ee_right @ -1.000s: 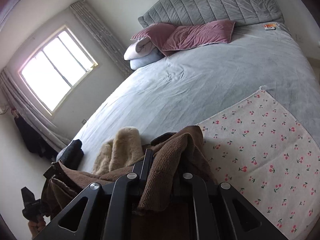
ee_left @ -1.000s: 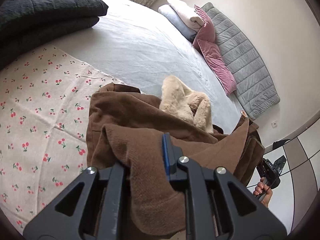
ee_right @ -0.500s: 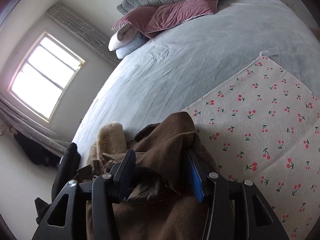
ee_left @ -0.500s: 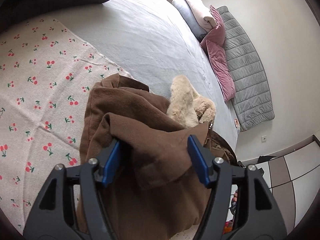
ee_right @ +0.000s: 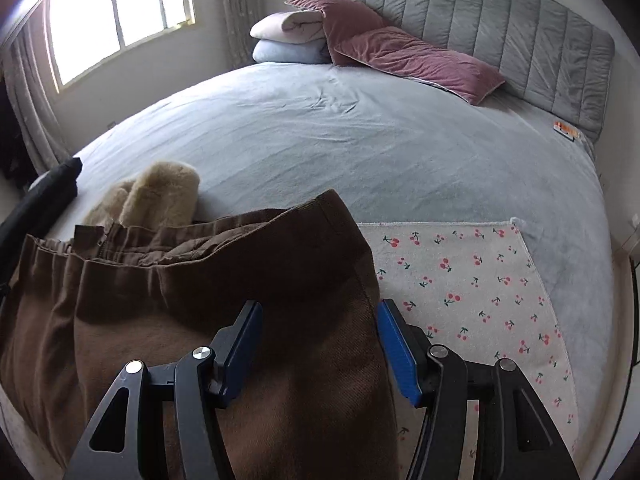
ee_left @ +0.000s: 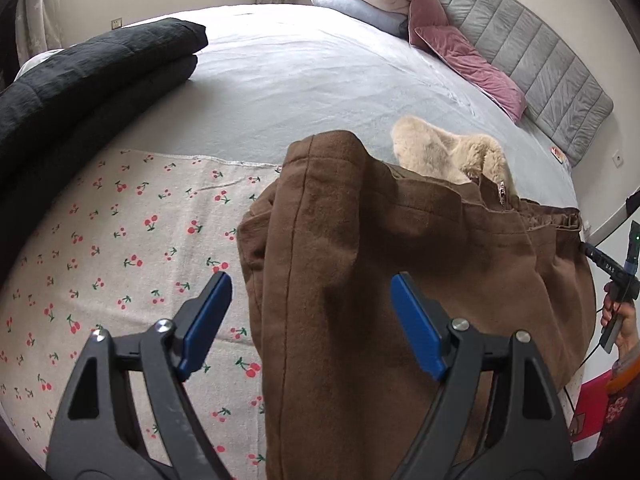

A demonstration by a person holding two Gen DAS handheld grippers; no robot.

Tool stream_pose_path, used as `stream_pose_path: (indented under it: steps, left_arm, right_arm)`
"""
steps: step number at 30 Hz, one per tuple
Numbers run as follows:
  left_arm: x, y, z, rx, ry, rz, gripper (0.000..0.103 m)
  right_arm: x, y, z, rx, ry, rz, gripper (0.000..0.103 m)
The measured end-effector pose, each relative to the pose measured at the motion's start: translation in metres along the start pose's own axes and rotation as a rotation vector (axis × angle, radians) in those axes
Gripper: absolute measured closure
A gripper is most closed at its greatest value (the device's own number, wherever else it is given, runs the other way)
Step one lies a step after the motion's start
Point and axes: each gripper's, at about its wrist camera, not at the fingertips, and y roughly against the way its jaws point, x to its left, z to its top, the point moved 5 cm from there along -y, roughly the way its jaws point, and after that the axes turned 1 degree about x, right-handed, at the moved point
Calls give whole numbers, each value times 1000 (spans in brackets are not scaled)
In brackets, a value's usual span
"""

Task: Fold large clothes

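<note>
A brown coat (ee_left: 400, 248) with a beige fur collar (ee_left: 444, 152) lies folded on the cherry-print cloth (ee_left: 120, 240) at the bed's near edge. My left gripper (ee_left: 312, 284) hovers over its left part, jaws opening, blue pads (ee_left: 208, 316) apart; the coat's folded edge lies between them, unpressed. In the right wrist view the coat (ee_right: 180, 300) fills the lower left, its fur collar (ee_right: 160, 192) behind it. My right gripper (ee_right: 320, 306) stands open astride the coat's right edge, its pads (ee_right: 396, 348) not pressing the cloth.
A folded black garment (ee_left: 92, 76) lies at the bed's far left. Pink pillows (ee_right: 408, 56) and folded bedding (ee_right: 288, 36) rest against the grey headboard (ee_right: 500, 20). A hand (ee_left: 620, 320) with the other gripper shows at the right edge. Grey bedsheet (ee_right: 360, 140) stretches beyond the coat.
Both grippers were shut on folds of the brown coat a second ago; both have opened and let go. The coat now lies flatter, and both wrists have rolled and dropped slightly.
</note>
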Motion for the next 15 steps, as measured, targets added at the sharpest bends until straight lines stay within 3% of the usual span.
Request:
stream_pose_path:
  steps: [1, 2, 3, 4, 5, 7, 9, 11, 13, 15]
  left_arm:
    - [-4, -7, 4, 7, -11, 13, 25]
    - [-7, -14, 8, 14, -14, 22, 37]
    - [-8, -21, 12, 16, -11, 34, 48]
    - [-8, -24, 14, 5, 0, 58, 78]
    - [-8, -23, 16, -30, 24, 66, 92]
    - [-9, -8, 17, -133, 56, 81, 95]
    - [-16, 18, 19, -254, 25, 120, 95]
    - [-20, 47, 27, -368, 1, 148, 96]
    - [-20, 66, 42, -445, 8, 161, 96]
    - [-18, 75, 62, -524, 8, 215, 96]
  right_arm:
    - [3, -10, 3, 7, 12, -31, 43]
    - [5, -20, 6, 12, 14, -59, 45]
    - [5, -28, 6, 7, 6, -67, 65]
    - [6, -35, 5, 5, -8, -71, 87]
    - [5, -40, 3, 3, -22, -91, 89]
    - [9, -33, -1, -71, 3, -180, 95]
    - [9, -8, 2, -186, 2, -285, 96]
    - [3, 23, 13, -313, -21, -355, 97]
    - [0, 46, 30, -411, -44, -424, 103]
    - [-8, 63, 51, -494, -69, -510, 103]
